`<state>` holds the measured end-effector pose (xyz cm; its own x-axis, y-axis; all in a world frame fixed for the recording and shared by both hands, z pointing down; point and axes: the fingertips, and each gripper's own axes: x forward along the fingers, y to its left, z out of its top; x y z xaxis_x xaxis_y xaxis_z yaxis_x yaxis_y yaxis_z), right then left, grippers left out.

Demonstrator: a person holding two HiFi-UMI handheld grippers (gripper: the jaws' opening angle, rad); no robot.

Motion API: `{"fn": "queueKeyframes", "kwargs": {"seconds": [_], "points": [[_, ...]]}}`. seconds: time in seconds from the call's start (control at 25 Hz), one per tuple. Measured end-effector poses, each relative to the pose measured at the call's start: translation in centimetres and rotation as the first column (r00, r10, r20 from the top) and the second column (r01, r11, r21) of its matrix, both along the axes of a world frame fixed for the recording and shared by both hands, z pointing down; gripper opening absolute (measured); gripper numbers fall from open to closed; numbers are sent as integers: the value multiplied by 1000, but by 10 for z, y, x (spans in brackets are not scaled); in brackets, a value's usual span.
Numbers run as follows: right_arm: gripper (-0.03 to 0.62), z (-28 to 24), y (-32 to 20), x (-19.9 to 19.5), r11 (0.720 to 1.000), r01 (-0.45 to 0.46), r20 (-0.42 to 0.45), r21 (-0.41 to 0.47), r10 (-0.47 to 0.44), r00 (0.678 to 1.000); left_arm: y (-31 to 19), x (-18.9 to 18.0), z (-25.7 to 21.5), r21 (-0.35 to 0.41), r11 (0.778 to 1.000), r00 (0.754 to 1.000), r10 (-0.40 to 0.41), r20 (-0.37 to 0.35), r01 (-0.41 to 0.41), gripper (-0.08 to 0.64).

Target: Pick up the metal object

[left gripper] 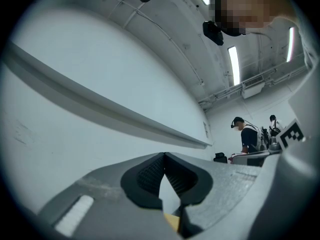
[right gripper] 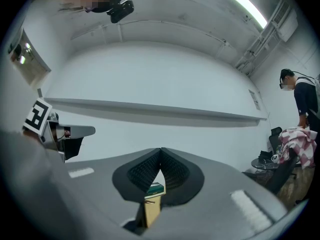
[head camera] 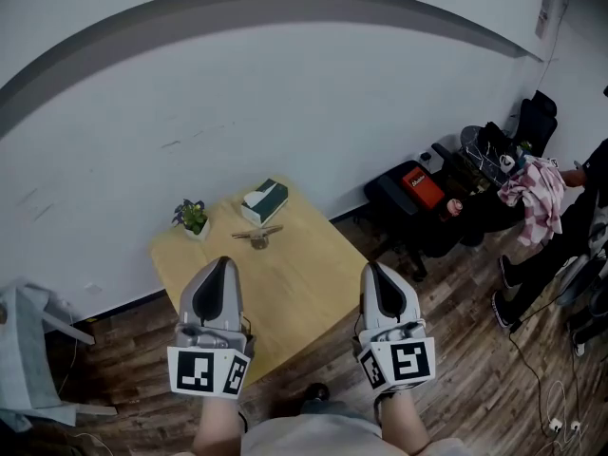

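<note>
Evidently approach stage: left gripper [head camera: 222,262] and right gripper [head camera: 371,268], jaws together, empty, well short of metal object [head camera: 257,239]; next, reach in and open one.

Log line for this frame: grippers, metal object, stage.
left gripper: shut, empty | right gripper: shut, empty | metal object: on table, untouched | stage: pick not yet begun

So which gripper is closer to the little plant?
Left. The left gripper hovers over the table just below the plant in the head view; the right gripper sits farther off, by the table's right edge.
</note>
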<state>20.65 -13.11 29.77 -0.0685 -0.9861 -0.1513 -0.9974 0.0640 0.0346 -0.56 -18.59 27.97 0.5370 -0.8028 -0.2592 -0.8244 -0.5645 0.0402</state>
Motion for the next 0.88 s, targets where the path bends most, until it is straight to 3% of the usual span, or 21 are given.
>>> {"fn": "queueKeyframes", "kwargs": {"seconds": [0.4,0.88], "points": [[2,-2,-46,39,998,68,4,4,-68,998,-31,34,2,-1,997,997,-78,-1,78,2],[2,14,-99,22,986,164,8,-29,-163,987,-65,38,20,-27,996,996,-83,33,84,2]]}}
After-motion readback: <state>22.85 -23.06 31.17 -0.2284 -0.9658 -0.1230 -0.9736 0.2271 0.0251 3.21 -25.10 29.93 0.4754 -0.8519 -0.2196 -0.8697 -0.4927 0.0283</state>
